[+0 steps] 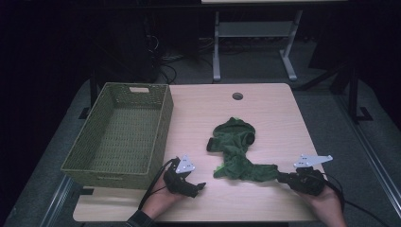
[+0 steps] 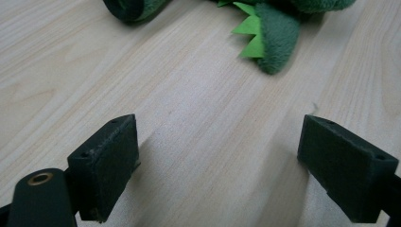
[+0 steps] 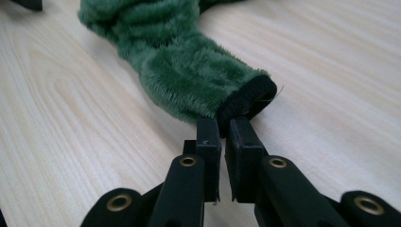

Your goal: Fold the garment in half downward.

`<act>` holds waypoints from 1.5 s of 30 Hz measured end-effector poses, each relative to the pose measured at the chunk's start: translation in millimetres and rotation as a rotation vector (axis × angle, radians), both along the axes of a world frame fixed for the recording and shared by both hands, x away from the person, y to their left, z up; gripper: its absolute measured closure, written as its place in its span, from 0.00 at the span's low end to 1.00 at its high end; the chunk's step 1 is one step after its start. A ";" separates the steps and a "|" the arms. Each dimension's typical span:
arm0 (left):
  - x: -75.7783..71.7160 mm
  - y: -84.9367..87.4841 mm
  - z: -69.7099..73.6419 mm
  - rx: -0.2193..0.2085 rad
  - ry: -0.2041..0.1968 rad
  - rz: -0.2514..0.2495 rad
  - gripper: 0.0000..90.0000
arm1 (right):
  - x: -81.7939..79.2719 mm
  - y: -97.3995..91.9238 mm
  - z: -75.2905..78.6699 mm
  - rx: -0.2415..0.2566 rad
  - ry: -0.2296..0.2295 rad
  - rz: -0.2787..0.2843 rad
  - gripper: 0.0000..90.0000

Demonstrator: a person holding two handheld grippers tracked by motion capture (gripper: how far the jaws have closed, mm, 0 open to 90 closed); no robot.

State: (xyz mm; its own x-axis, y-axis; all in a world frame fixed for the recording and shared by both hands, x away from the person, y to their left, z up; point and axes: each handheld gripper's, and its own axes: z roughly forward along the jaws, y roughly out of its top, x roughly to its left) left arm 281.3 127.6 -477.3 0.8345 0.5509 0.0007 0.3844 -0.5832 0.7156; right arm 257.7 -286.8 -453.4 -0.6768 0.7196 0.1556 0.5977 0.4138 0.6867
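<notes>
One fuzzy green garment [image 3: 184,71], black-cuffed, in right gripper [image 3: 223,130].

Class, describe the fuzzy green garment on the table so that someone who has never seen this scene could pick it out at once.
Start at the light wooden table, with a woven green basket on its left side. Right of the basket, mid-table, lies a crumpled green garment. It is the only soft, furry thing there, with bright green zigzag trim and a black cuff pinched by the right gripper.
</notes>
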 end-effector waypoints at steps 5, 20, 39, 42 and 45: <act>0.2 -0.5 0.0 -0.001 0.001 0.001 0.14 | 3.3 4.9 9.9 0.019 -0.037 0.015 0.94; 0.4 -1.1 0.0 -0.001 0.001 0.001 0.14 | 14.8 37.8 32.9 0.072 -0.120 0.140 0.94; 0.3 -1.3 -0.1 -0.004 0.002 0.003 0.14 | 30.1 87.9 45.4 0.054 -0.147 0.316 0.94; 0.3 -1.3 -0.2 -0.004 0.001 0.003 0.14 | 33.5 95.2 45.7 0.058 -0.139 0.332 0.91; 0.3 -1.4 -0.2 -0.004 0.000 0.004 0.14 | 36.2 99.6 48.2 0.080 -0.145 0.335 0.86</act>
